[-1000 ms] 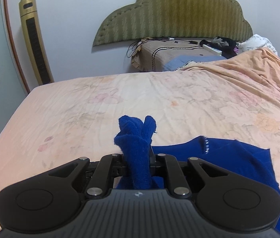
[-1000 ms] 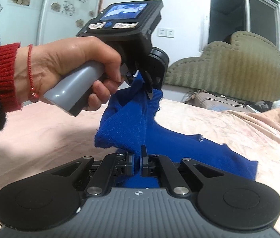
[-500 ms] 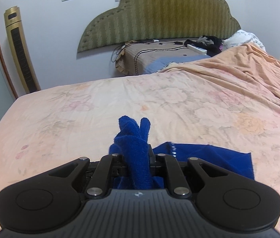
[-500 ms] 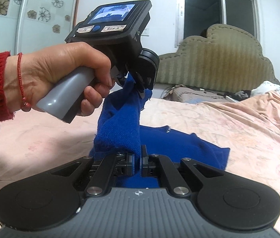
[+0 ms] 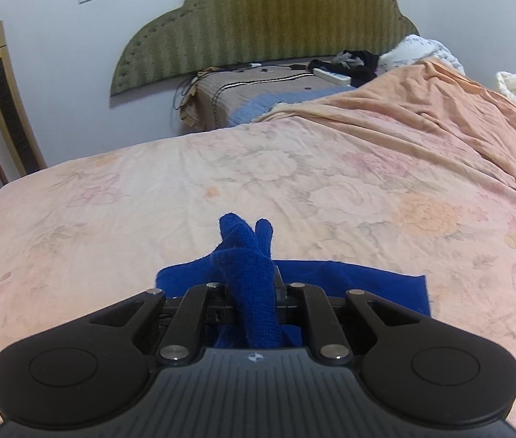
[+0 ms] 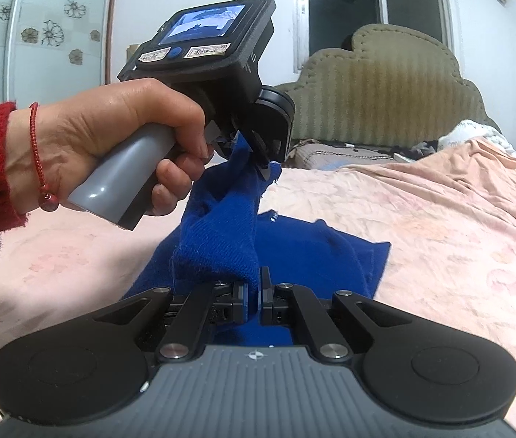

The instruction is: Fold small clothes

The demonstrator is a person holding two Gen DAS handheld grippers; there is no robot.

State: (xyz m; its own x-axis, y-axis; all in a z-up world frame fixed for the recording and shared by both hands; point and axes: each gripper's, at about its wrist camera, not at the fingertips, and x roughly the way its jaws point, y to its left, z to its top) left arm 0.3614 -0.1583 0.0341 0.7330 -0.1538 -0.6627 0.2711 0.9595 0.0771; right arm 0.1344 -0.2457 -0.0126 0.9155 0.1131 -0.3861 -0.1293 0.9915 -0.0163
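Blue knit garment, small and partly lifted, is caught at two places along one edge while the rest of it lies flat on the bed. Nearest in the right wrist view, the right claw is closed tight on a fold of the cloth, its jaws nearly meeting with blue fabric pinched between them. From there the edge rises up and away to the left claw, which is clamped on a bunched corner held above the bed. A hand with a red cuff and a red bracelet grips that gripper's grey handle. In the left wrist view the same left claw stands narrow, with a thick roll of blue knit squeezed between its jaws and poking out past them. Beyond, the floral pink sheet runs to an orange blanket on the right, then a brown pillow, and a green padded headboard against the wall.
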